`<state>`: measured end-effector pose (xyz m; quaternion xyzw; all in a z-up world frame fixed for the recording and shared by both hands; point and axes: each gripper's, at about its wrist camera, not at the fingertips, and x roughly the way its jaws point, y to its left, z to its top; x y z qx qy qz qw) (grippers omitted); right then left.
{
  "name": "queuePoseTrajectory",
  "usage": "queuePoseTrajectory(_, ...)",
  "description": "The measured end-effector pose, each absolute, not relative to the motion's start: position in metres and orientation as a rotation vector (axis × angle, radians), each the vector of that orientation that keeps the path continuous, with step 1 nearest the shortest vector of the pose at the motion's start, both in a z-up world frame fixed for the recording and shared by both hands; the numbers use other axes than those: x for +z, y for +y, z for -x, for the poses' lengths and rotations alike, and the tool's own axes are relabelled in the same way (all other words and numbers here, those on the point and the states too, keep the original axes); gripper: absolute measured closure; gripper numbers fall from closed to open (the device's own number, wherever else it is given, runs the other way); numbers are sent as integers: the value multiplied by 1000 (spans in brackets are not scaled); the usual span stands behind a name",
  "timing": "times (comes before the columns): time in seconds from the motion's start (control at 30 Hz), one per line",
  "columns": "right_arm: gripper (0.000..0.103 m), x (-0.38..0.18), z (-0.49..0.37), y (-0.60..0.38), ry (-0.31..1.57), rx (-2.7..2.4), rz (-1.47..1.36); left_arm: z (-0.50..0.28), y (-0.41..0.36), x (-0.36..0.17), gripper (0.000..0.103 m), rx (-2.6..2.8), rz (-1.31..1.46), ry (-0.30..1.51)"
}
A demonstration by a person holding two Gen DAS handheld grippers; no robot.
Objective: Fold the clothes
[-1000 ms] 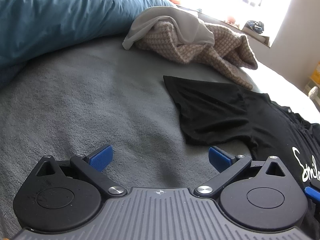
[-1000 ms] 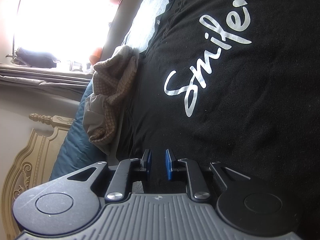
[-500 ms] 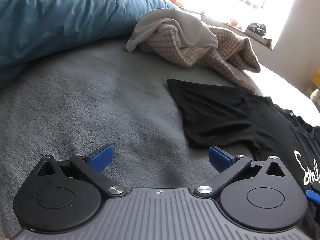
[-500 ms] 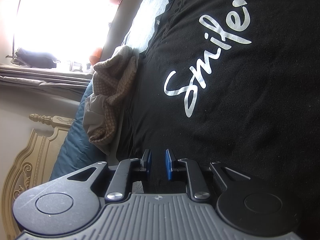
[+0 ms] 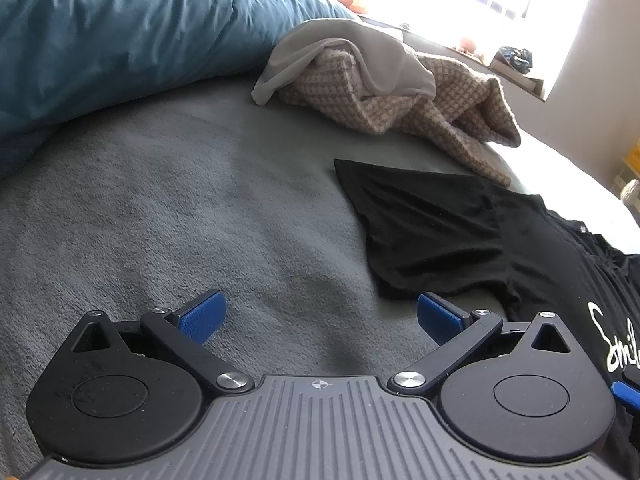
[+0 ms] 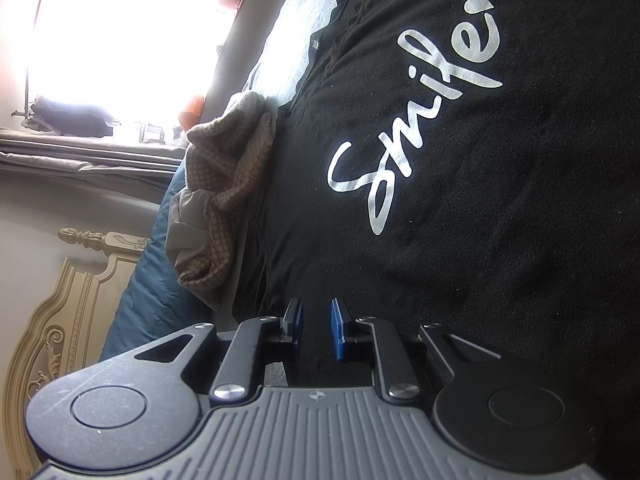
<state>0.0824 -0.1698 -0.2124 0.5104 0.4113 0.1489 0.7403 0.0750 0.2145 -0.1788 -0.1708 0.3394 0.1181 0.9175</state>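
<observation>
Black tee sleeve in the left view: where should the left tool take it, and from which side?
Grip the sleeve at its free pointed corner, nearest the houndstooth garment. Come from the bare blanket side, low and flat: the sleeve lies spread out with that edge exposed, and the open left tool faces it with nothing between. The right tool looks nearly shut on the tee's side edge.

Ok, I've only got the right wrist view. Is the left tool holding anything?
Observer: No. The left tool is wide open above bare grey blanket.
Operator: Where's the sleeve from there?
Observer: The black T-shirt has its sleeve spread flat just ahead of the tool's right finger, untouched.
Operator: Is the sleeve clear of the pile?
Observer: Not quite. A corner of the checked knit appears to reach the sleeve's far edge.
</observation>
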Motion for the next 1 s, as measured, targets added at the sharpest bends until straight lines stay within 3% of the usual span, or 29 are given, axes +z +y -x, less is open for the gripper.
queuePoseTrajectory(0.73, 86, -213, -82, -168, 908, 312, -1093, -77, 231, -176, 0, 254, 387, 658)
queuePoseTrajectory(1.0, 86, -187, -81, -174, 856, 329, -1099, -91, 235, -170, 0, 214, 417, 600)
